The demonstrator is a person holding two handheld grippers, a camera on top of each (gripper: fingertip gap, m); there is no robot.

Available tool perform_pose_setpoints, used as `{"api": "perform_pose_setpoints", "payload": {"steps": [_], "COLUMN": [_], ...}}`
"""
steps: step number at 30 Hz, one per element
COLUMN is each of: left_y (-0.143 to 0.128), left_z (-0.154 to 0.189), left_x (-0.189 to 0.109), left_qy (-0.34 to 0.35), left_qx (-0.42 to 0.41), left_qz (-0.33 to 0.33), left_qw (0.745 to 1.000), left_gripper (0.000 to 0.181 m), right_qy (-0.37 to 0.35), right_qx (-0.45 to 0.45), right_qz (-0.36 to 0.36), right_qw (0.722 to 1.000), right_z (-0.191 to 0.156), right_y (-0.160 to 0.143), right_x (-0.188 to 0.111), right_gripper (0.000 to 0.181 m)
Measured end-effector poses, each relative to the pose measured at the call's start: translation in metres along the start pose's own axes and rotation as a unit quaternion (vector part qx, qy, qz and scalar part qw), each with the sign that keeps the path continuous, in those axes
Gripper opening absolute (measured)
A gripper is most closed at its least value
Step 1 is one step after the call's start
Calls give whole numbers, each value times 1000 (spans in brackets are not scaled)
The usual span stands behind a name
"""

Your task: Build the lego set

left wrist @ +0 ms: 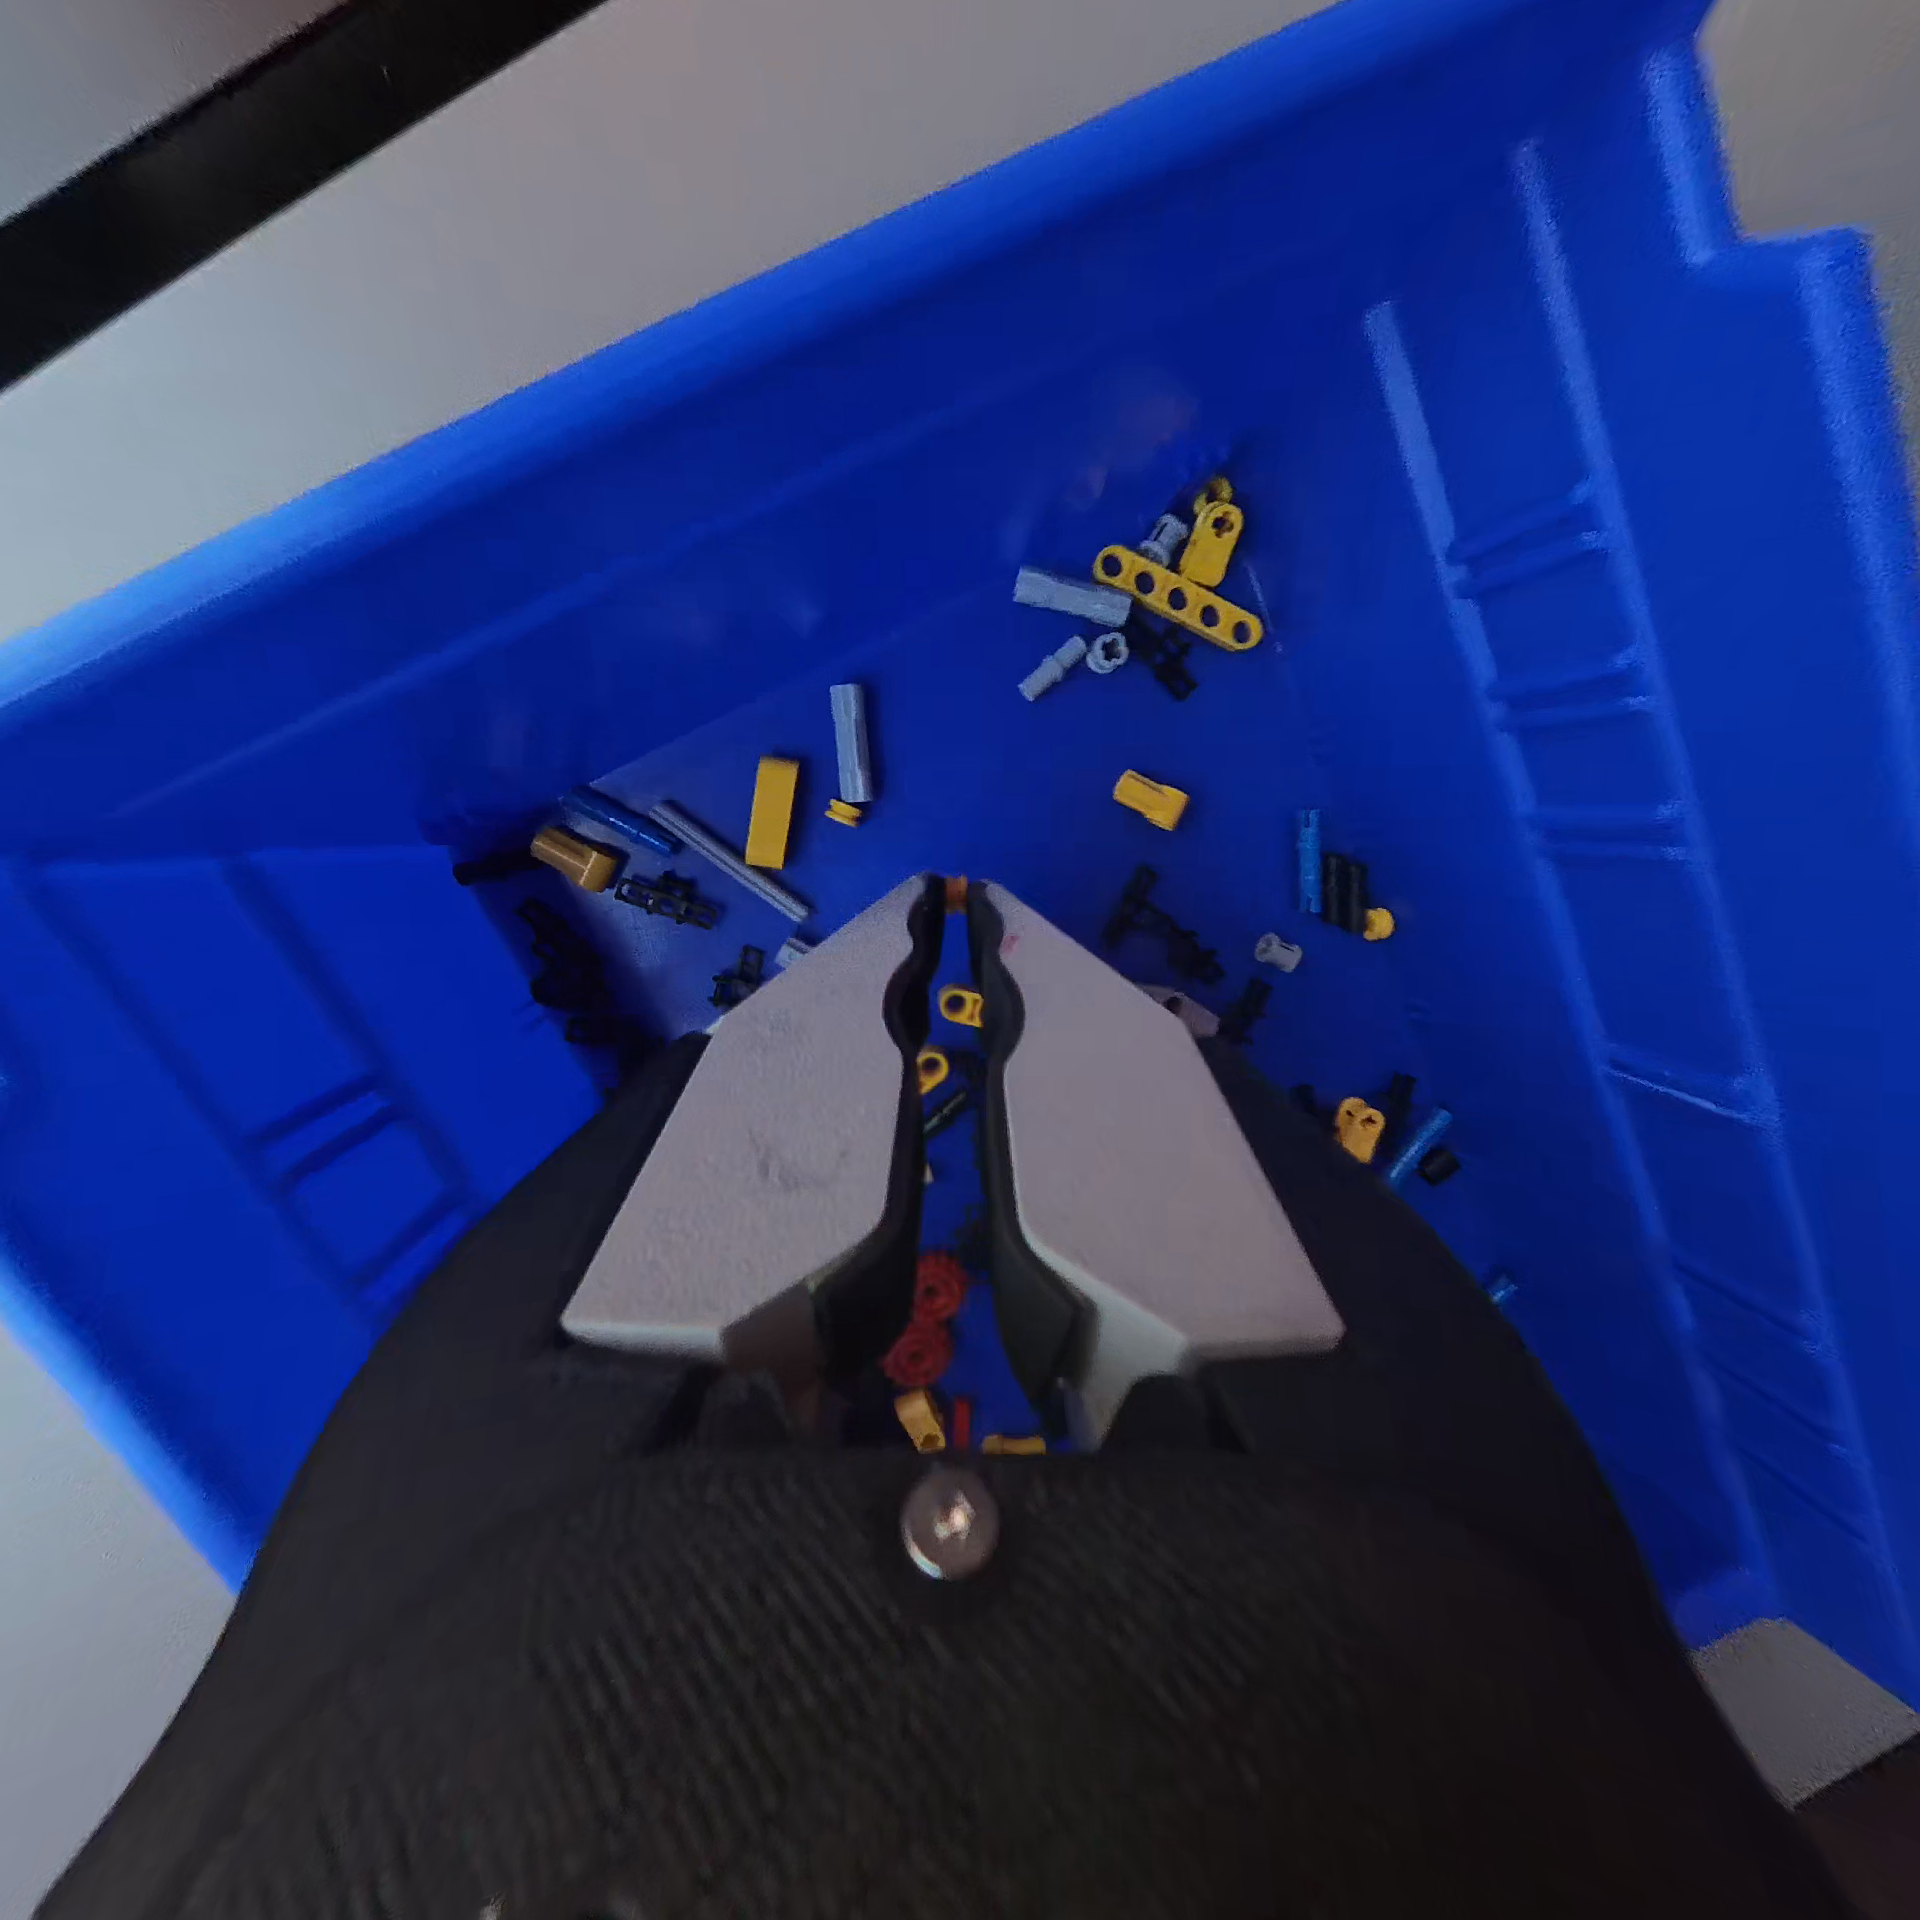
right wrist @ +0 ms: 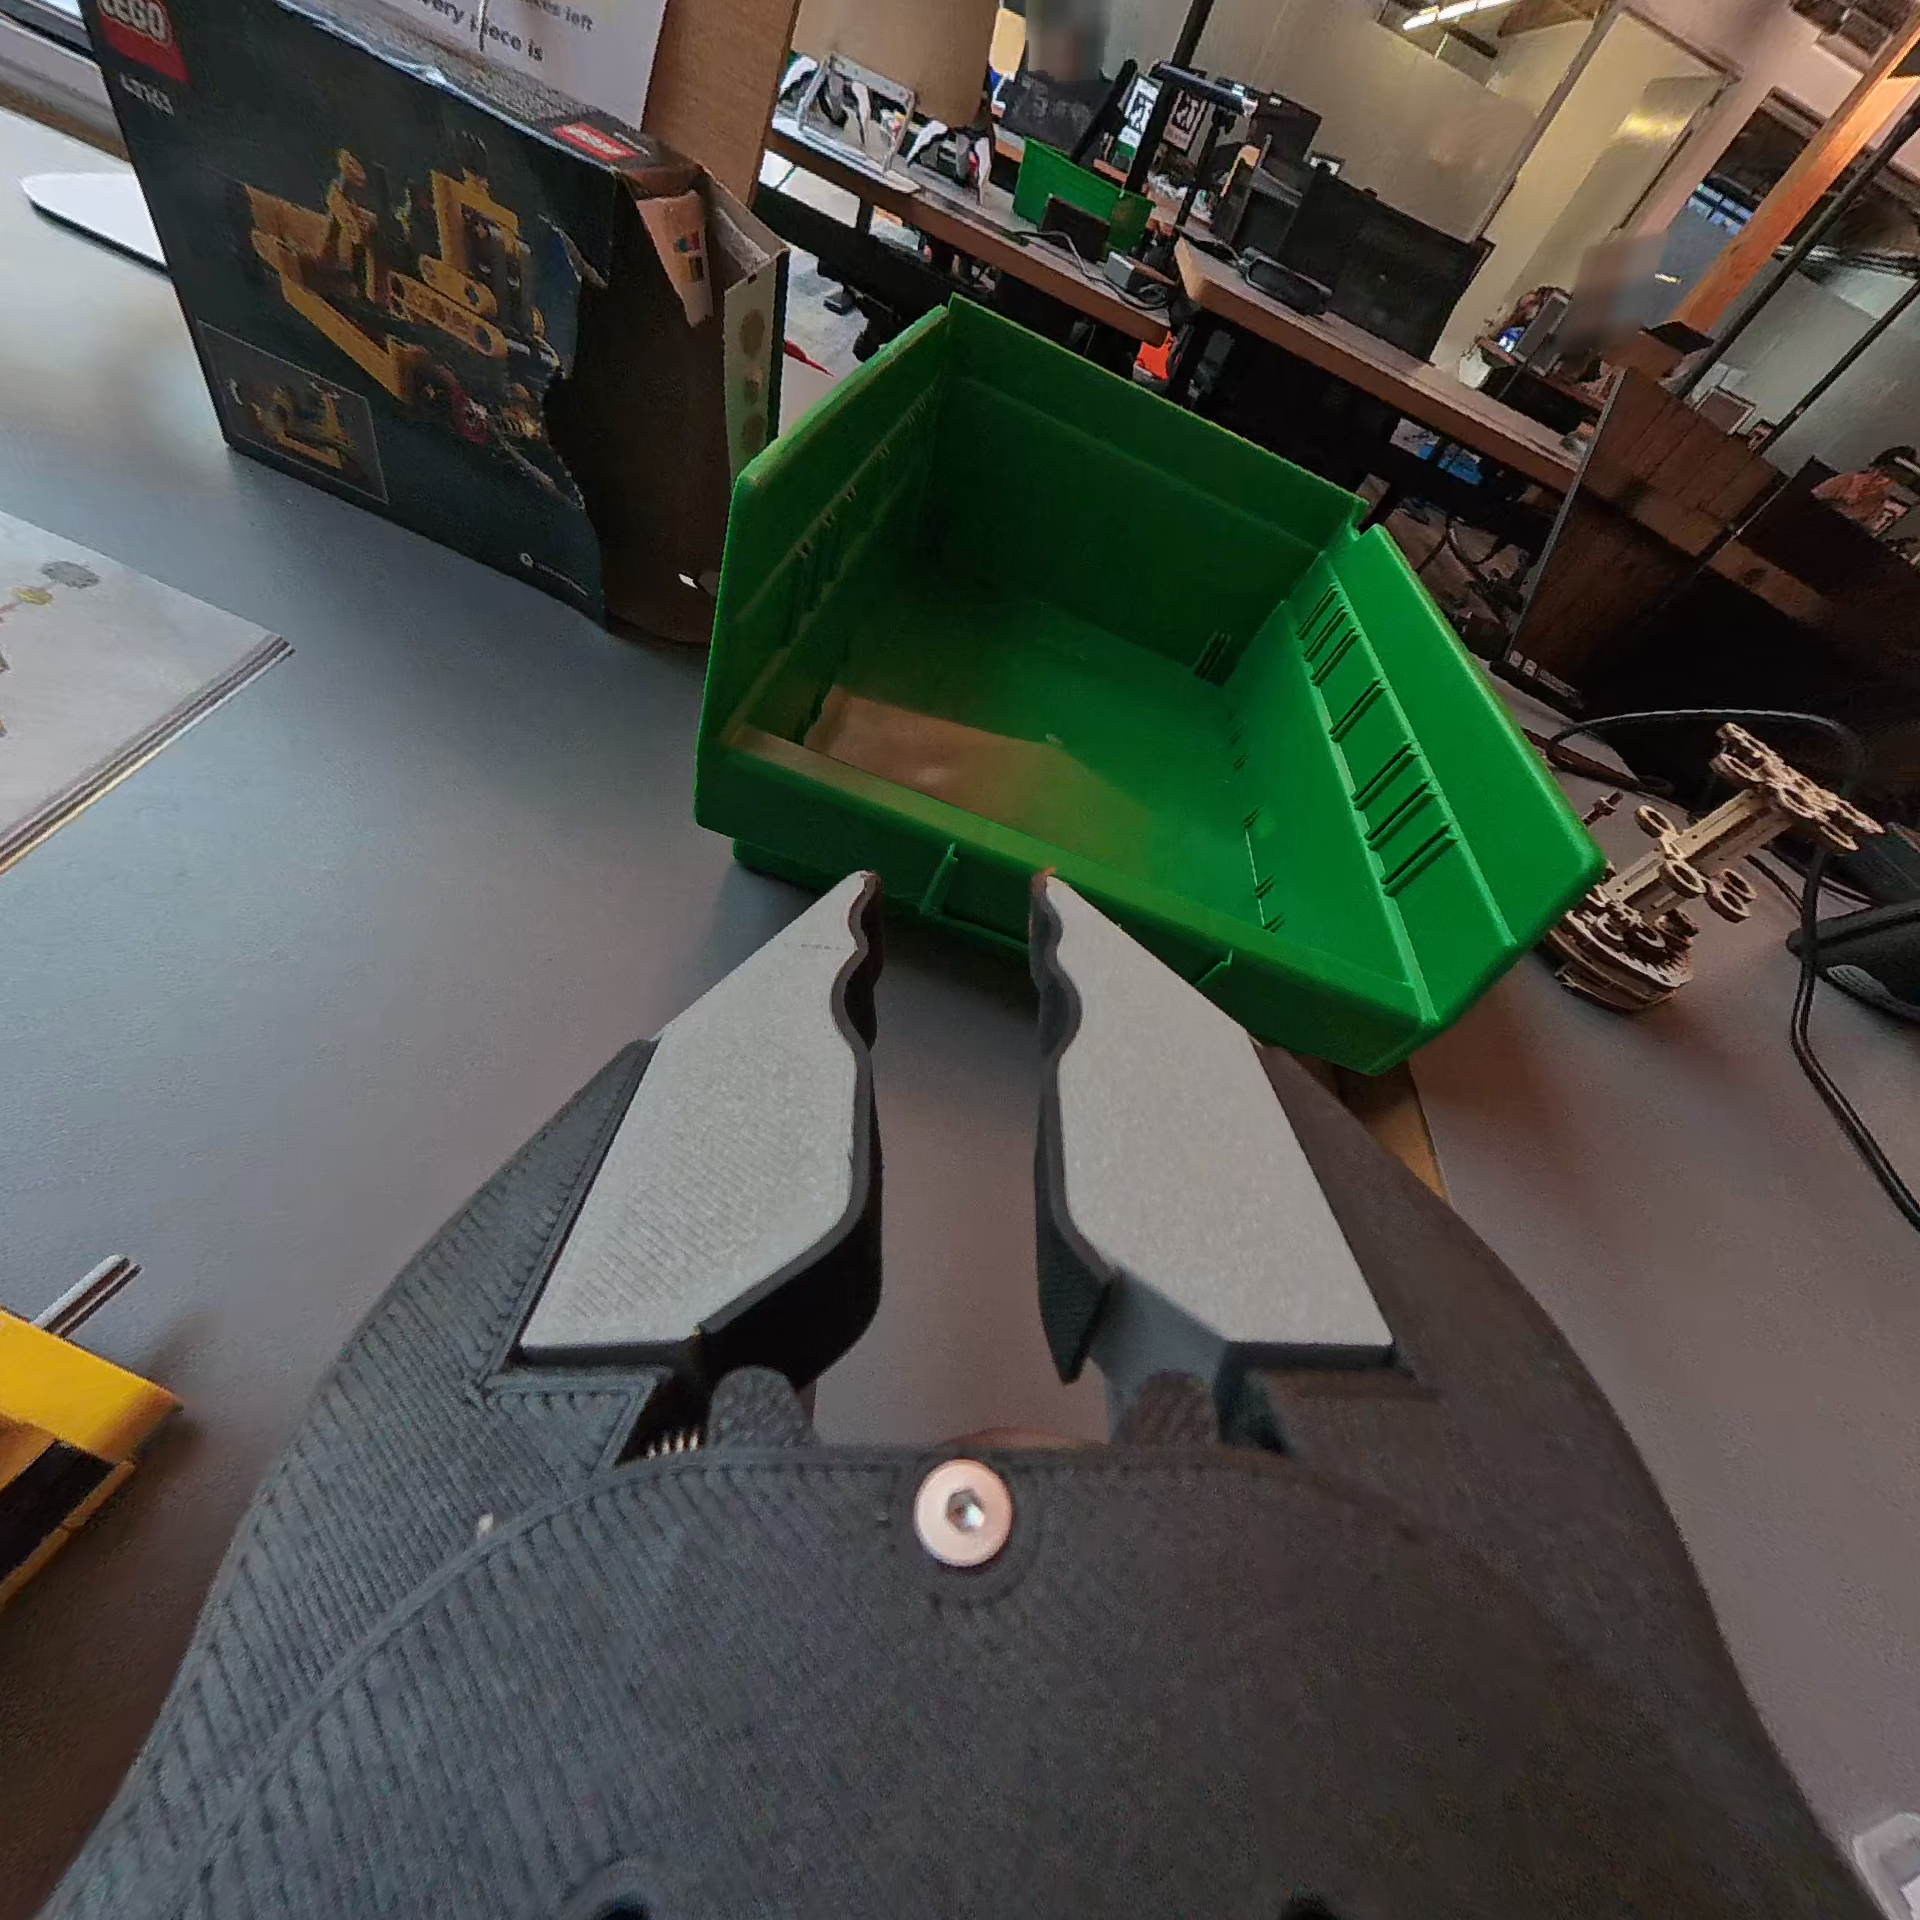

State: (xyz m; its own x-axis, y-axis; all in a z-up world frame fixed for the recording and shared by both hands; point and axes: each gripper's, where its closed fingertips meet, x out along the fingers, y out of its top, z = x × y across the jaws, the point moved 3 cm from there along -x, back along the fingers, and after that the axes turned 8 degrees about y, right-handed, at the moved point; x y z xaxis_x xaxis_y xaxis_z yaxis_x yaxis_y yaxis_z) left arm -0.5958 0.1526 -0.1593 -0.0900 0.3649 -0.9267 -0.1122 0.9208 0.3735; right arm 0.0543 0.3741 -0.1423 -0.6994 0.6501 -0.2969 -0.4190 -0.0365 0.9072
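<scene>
Loose small plastic lego pieces (left wrist: 1179,597), yellow, grey, black and blue, lie scattered on the floor of the blue plastic bin (left wrist: 727,540). A tiny orange-yellow piece (left wrist: 956,888) sits right at the tips of the left gripper (left wrist: 954,896); its long axis is too small to read. The jaws are nearly closed on it, though whether they pinch it I cannot tell. The gripper points steeply down into the bin, toward 12 o'clock. The yellow five-hole beam (left wrist: 1177,598) lies at 1 o'clock, well apart. The right gripper (right wrist: 954,904) hovers open and empty over the grey tabletop (right wrist: 436,831), the empty green plastic bin (right wrist: 1101,665) just beyond at 12 o'clock.
</scene>
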Motion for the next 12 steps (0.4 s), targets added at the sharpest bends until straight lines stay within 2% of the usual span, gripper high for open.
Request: {"api": "perform_pose_setpoints", "payload": {"steps": [2, 4, 6, 8, 10, 12], "left_y": [5, 12, 18, 10, -6, -29], "left_z": [12, 43, 104, 176, 238, 294], "left_x": [-21, -56, -105, -150, -161, -141], "left_qy": [2, -26, -118, -211, -231, -217], "left_qx": [10, 32, 83, 156, 223, 291], "left_qz": [33, 89, 163, 219, 227, 207], "left_qw": [999, 995, 976, 940, 919, 908], "left_gripper": [2, 2, 1, 1, 1, 2], "right_qy": [2, 4, 7, 10, 12, 16], "right_qx": [1, -1, -4, -7, -6, 0], "right_qz": [2, 3, 5, 10, 18, 29], "right_qw": [1000, 1000, 1000, 1000, 1000, 999], "right_z": [0, -2, -3, -4, -5, -5], "right_y": [0, 1, 2, 3, 5, 8], "right_x": [0, 0, 0, -1, -2, -4], "right_gripper": [25, 25, 24, 25, 25, 25]}}
